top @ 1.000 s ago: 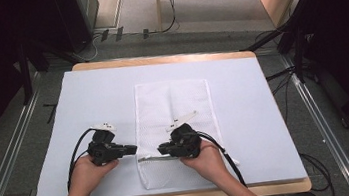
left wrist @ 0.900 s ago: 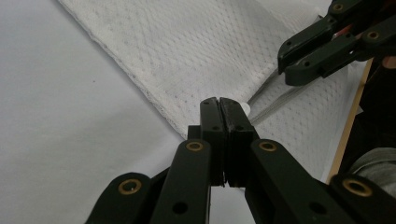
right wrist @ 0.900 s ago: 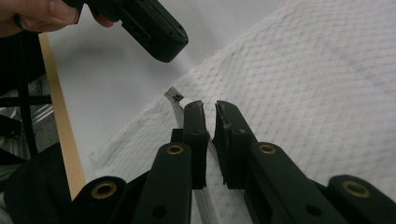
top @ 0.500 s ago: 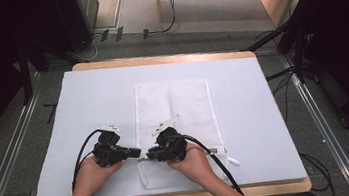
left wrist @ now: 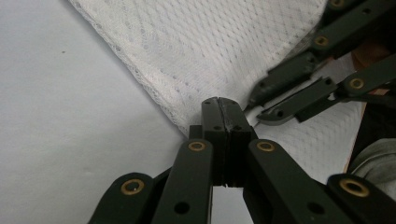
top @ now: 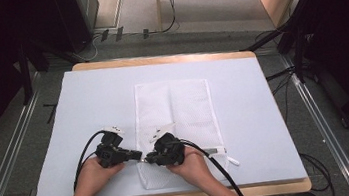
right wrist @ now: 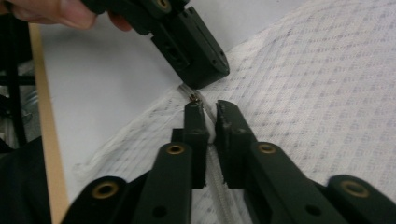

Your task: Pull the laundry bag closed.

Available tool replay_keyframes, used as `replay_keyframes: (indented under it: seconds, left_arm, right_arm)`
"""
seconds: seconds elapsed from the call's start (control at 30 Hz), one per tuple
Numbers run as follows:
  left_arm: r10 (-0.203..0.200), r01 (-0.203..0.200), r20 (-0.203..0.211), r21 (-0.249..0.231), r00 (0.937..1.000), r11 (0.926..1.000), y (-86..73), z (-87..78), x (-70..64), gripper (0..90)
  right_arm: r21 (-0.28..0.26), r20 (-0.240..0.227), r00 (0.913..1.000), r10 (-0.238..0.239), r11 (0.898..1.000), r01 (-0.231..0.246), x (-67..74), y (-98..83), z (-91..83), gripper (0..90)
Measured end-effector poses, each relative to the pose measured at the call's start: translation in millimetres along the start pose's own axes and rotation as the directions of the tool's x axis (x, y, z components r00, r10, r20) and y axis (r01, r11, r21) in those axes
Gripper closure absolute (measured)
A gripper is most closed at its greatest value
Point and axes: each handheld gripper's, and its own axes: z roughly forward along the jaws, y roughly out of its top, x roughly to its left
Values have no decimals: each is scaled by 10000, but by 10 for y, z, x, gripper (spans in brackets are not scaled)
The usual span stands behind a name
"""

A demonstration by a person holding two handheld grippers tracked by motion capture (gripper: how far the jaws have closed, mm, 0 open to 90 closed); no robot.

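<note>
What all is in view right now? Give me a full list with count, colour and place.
mesh bag: one, white, flat on the middle of the mat, its near end at the grippers.
zipper: one, pale, runs across the bag's near end, between the right gripper's fingers.
mat: one, pale blue-white, covers most of the tabletop.
table: one, light wood, its edge shows around the mat.
cables on floor: several, dark, beyond the table's far edge.
left gripper: one, black, at the bag's near left edge, fingers shut on that edge.
right gripper: one, black, over the bag's near end, fingers slightly apart astride the zipper.
hands: two, one holding each gripper.
</note>
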Motion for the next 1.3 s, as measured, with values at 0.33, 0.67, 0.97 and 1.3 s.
replay_keyframes:
  seconds: [0.33, 0.67, 0.97, 1.3]
  left_arm:
    - [46, -46, -56, 21, 10000, 10000, 0, 6, -9, 900]
    - [155, -155, -107, 25, 9998, 9999, -20, -4, -30, 900]
    - [770, -770, -482, 13, 9959, 9970, -36, 5, -79, 900]
    - [921, -921, -498, 18, 9945, 9957, -37, 5, -77, 900]
  right_arm:
    - [-34, -96, 10000, -8, 10000, 7, 11, -21, 50, 833]
    - [-65, 175, 9998, -81, 9999, 82, 77, -19, 70, 886]
    - [86, 39, 9998, 191, 9998, -191, 49, -16, 45, 886]
    - [72, 24, 9999, 159, 9998, -159, -10, -74, -58, 887]
